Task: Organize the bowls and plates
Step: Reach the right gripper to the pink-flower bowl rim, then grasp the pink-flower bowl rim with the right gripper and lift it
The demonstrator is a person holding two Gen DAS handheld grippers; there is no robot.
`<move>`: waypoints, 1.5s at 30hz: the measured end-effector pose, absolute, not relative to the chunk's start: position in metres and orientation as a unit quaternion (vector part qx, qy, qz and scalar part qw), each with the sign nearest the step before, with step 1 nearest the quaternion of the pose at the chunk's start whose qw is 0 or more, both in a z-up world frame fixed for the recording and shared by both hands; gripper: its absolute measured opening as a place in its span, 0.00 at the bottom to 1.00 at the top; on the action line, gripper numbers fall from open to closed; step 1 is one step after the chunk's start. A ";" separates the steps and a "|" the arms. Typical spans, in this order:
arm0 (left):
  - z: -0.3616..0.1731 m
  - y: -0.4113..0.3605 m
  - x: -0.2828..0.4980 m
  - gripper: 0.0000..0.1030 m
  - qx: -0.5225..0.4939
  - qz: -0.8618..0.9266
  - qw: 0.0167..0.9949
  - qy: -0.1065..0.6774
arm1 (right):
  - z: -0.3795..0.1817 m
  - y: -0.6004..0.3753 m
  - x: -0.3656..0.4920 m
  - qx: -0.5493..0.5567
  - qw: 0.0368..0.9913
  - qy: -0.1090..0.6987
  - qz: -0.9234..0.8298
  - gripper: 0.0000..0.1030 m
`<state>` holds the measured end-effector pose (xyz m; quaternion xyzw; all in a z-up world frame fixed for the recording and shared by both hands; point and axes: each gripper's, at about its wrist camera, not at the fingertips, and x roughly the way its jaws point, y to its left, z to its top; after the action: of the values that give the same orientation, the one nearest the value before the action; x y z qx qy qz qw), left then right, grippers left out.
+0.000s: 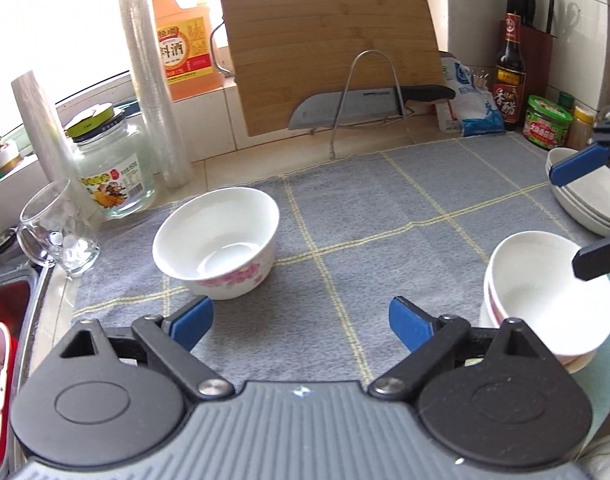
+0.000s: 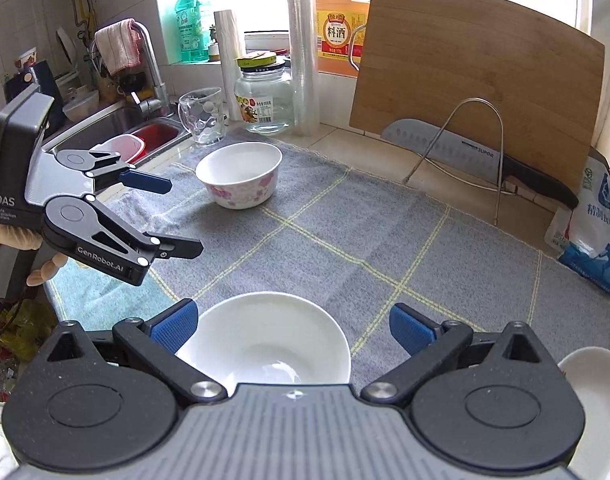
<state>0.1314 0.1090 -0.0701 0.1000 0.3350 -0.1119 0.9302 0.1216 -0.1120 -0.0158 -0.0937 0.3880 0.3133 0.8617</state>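
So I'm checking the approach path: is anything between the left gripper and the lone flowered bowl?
No. In the left wrist view only bare grey checked cloth separates the open left gripper from the flowered bowl.

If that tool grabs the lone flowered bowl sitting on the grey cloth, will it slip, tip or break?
The flowered bowl looks like glazed china, so probably stiff, slick and breakable if dropped. Its base is narrower than its rim, so a push near the rim might tip it. The grey cloth beneath likely keeps it from sliding.
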 end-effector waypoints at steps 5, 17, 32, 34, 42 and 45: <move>-0.082 0.122 0.144 0.92 0.116 -0.073 0.934 0.329 | -0.003 -0.082 0.149 -0.117 0.854 0.376 0.339 1.00; -0.101 0.142 0.179 0.92 0.070 -0.052 0.944 0.319 | -0.011 -0.014 0.217 -0.166 0.833 0.387 0.358 1.00; -0.111 0.156 0.200 0.92 0.046 -0.058 0.945 0.319 | -0.032 0.044 0.269 -0.175 0.811 0.394 0.395 1.00; -0.111 0.157 0.202 0.92 0.044 -0.059 0.945 0.318 | -0.039 0.048 0.281 -0.161 0.804 0.409 0.400 1.00; -0.111 0.159 0.208 0.91 0.039 -0.063 0.948 0.310 | -0.059 0.058 0.308 -0.140 0.793 0.438 0.400 0.87; -0.111 0.159 0.209 0.91 0.040 -0.067 0.949 0.307 | -0.063 0.063 0.312 -0.143 0.788 0.442 0.404 0.82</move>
<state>0.2091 0.1589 -0.1115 0.0398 0.3069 -0.0665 0.9486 0.3118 0.0625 -0.0632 -0.1428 0.4423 0.4037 0.7880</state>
